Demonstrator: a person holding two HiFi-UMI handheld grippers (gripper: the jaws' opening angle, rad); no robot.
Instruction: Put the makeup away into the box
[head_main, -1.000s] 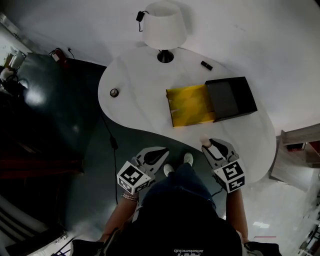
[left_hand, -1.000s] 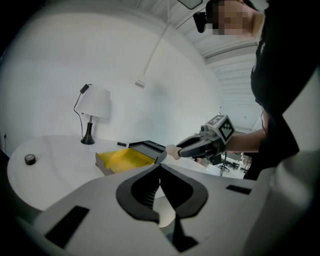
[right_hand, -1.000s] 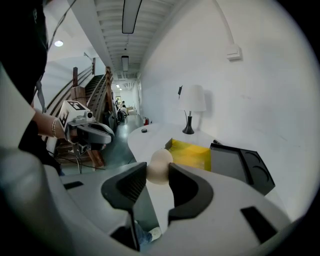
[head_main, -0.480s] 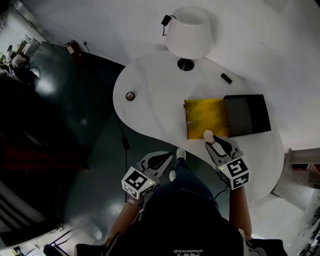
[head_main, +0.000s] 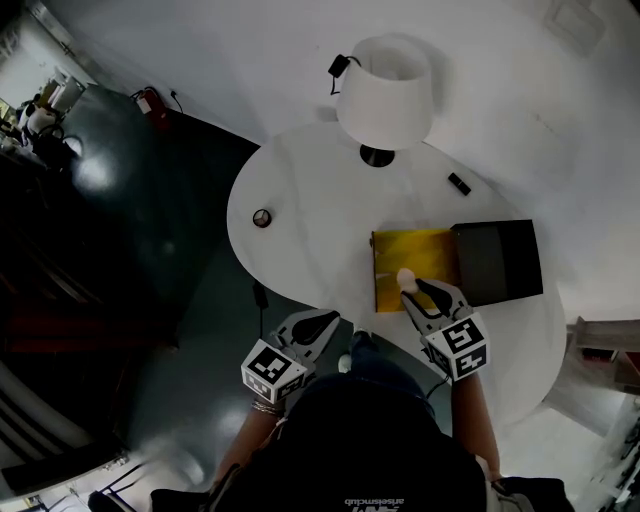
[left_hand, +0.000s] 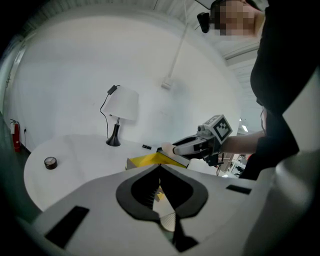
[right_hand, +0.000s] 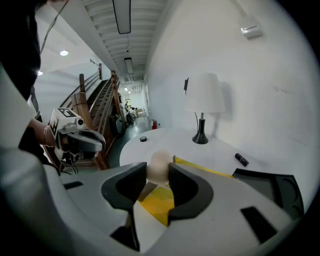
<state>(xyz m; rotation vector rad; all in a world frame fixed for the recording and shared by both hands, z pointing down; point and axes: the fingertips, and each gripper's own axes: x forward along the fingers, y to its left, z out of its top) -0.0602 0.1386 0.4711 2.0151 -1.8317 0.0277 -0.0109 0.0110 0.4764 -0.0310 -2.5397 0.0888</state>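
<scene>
While right gripper (head_main: 409, 287) clasps pale makeup sponge (head_main: 406, 279) over yellow box (head_main: 418, 252), left gripper (head_main: 326, 318) clenched shut

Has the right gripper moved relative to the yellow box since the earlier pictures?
Yes. The right gripper, shut on a beige sponge, went from the table edge to over the yellow box.

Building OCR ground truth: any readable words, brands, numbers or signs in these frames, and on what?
None reads clearly.
Pale print on the person's dark top, bottom edge of the head view: upside down, too small to read.
Marker cube on the left gripper and cube on the right gripper: black-and-white square patterns, no letters.
Open yellow-lined box, white table lamp: no print visible.
</scene>
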